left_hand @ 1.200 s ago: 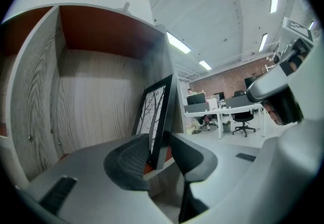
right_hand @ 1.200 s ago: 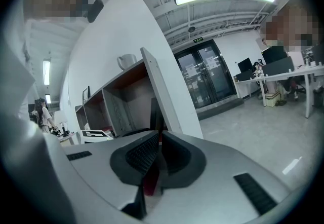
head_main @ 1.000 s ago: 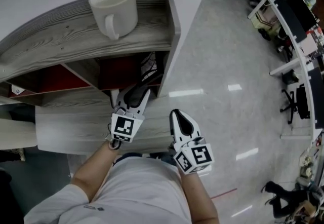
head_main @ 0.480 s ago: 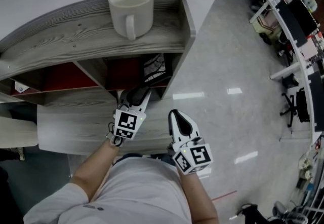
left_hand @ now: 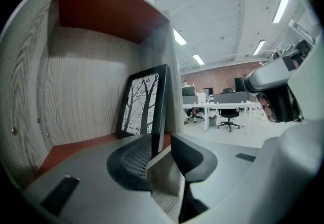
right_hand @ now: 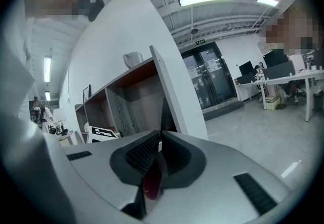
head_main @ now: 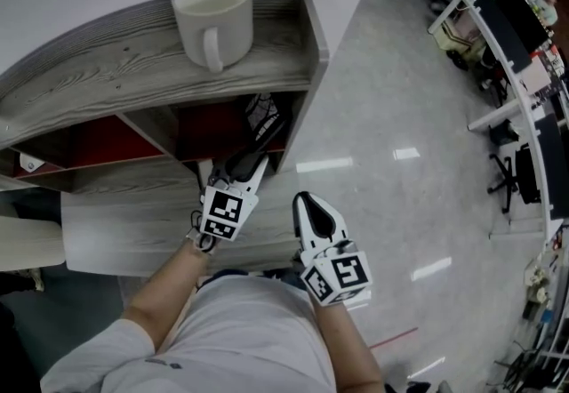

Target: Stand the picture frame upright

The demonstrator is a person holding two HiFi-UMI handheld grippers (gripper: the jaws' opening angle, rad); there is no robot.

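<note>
The picture frame (head_main: 263, 114), black-edged with a black-and-white tree print, stands in the shelf's right-hand red-backed compartment. In the left gripper view the picture frame (left_hand: 144, 106) is upright, tilted slightly back against the compartment's right wall. My left gripper (head_main: 244, 160) points into that compartment. Its jaws (left_hand: 161, 154) are open, the frame's lower edge sits just beyond the left pad, and bare shelf wood shows between the frame and the right pad. My right gripper (head_main: 307, 202) hangs to the right, off the shelf, its jaws (right_hand: 158, 149) shut on nothing.
A white mug (head_main: 213, 13) stands on top of the grey wood shelf unit (head_main: 107, 71). A lower wooden surface (head_main: 124, 222) lies under my left arm. Shiny floor (head_main: 400, 116) stretches right toward office desks and chairs (head_main: 507, 36).
The head view has swayed a little. My left gripper has tipped slightly at the compartment's mouth; the frame and the right gripper stay where they were.
</note>
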